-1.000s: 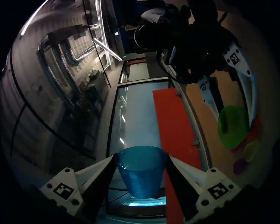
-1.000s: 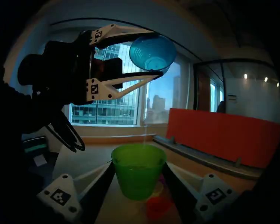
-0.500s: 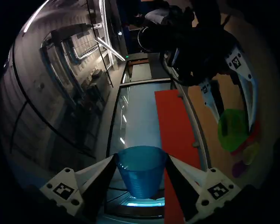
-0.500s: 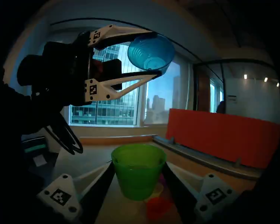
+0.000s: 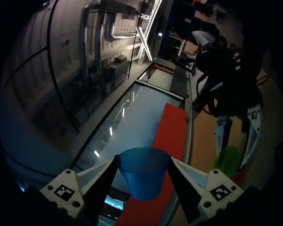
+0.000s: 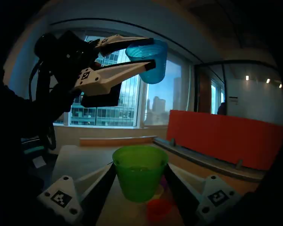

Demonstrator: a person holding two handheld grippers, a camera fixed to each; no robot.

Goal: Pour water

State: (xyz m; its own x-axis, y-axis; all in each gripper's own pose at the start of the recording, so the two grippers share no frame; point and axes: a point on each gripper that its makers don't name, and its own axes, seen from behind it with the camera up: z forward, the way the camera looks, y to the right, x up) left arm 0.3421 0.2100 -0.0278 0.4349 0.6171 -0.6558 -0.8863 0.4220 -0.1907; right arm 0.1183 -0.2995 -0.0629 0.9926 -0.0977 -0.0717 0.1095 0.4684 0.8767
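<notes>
My left gripper (image 5: 142, 171) is shut on a translucent blue cup (image 5: 143, 176). In the right gripper view that blue cup (image 6: 149, 60) hangs high above the table, nearly upright, held by the left gripper (image 6: 149, 53). My right gripper (image 6: 140, 169) is shut on a green cup (image 6: 140, 172) that holds some water, low over the table. In the left gripper view the green cup (image 5: 228, 161) sits at the lower right between the right gripper's white fingers (image 5: 253, 141). No stream of water is visible between the cups.
Small coloured cups, red (image 6: 159, 208) and yellow, lie on the wooden table (image 6: 81, 162) under the green cup. A long red panel (image 6: 224, 137) runs along the table's right side. Large windows (image 6: 103, 113) stand behind. A person's dark sleeve (image 6: 17, 113) holds the left gripper.
The left gripper has swung the blue cup back from a tipped pour to nearly upright. The thin stream seen a second ago has stopped. The green cup has stayed put.
</notes>
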